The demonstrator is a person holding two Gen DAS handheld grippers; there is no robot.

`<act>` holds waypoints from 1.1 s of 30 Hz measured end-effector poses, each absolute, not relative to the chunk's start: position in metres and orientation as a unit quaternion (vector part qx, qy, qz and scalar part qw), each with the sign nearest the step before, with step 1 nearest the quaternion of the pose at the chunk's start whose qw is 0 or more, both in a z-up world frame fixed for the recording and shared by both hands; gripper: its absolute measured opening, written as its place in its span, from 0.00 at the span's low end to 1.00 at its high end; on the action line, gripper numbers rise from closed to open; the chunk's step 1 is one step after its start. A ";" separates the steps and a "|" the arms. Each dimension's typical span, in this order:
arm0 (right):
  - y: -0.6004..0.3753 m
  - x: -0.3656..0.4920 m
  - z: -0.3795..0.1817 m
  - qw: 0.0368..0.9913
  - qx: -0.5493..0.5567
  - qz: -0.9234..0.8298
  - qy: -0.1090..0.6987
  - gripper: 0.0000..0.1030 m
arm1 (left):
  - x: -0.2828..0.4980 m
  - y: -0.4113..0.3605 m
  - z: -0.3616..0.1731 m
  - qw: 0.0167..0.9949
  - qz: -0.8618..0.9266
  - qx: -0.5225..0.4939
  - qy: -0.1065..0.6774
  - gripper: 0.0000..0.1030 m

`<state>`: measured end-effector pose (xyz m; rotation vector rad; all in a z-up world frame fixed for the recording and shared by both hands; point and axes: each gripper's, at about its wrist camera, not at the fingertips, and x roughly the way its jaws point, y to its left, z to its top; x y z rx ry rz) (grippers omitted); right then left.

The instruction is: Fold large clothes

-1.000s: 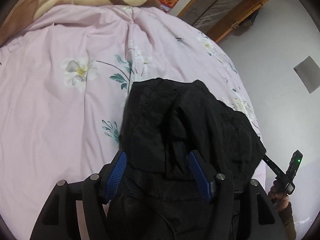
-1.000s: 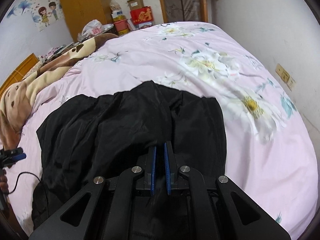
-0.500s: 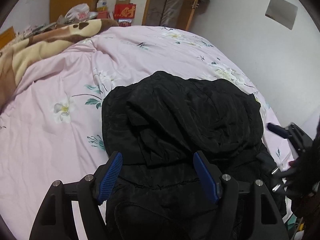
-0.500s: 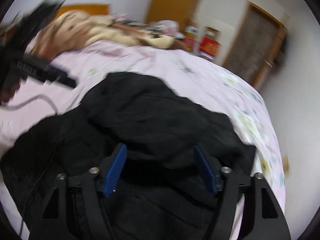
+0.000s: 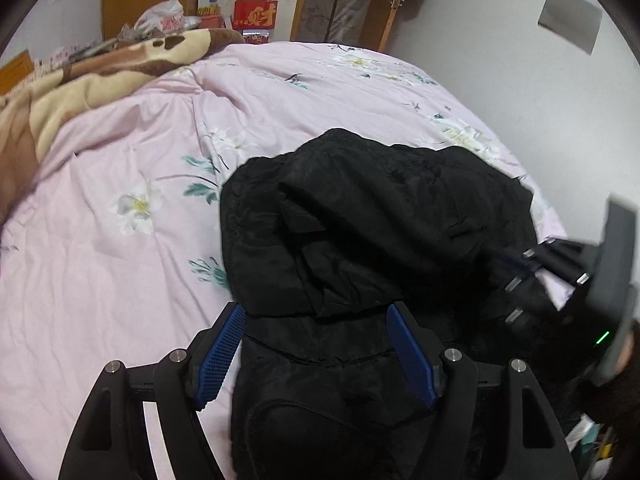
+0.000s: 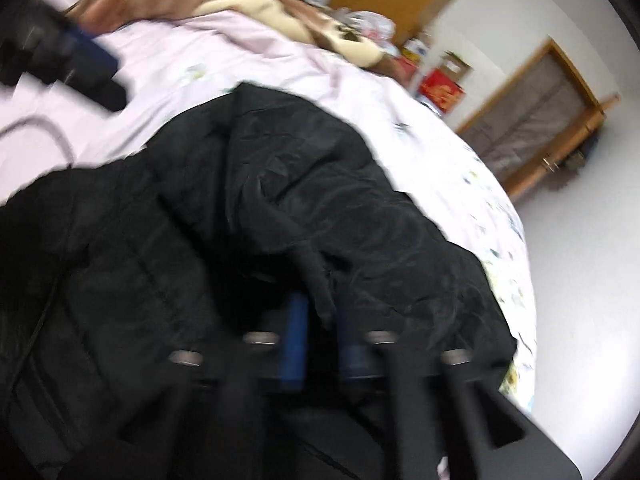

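while the black jacket (image 5: 360,248) lies bunched on the pink floral bed (image 5: 120,264), the left gripper (image 5: 316,356) spreads its fingers wide at 6 o'clock, gripping nothing; the right gripper (image 6: 324,320) pinches a jacket fold.

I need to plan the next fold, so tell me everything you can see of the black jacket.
The black jacket is a large, puffy garment of slightly shiny, wrinkled fabric, with stitched seams showing. It lies bunched and partly folded over itself on the pink flowered bedspread, near the bed's wall side. The right gripper is shut on a fold of its cloth. The left gripper hangs open over its near edge, pads not pressing it. A thin black cable crosses its left part.
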<state>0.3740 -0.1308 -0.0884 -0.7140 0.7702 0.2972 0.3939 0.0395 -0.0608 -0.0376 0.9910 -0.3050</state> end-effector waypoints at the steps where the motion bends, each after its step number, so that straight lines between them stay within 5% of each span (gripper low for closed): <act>1: -0.134 0.377 -0.081 0.860 -0.327 0.140 0.366 0.03 | 0.395 0.039 -0.060 0.870 -0.146 -0.012 0.472 0.71; 13: -0.153 0.469 0.068 0.933 -0.236 0.024 0.272 0.01 | 0.410 0.042 -0.047 0.878 -0.137 -0.020 0.459 0.71; 33: -0.152 0.424 0.039 0.924 -0.205 0.097 0.308 0.01 | 0.430 0.015 -0.039 0.910 -0.097 0.003 0.404 0.71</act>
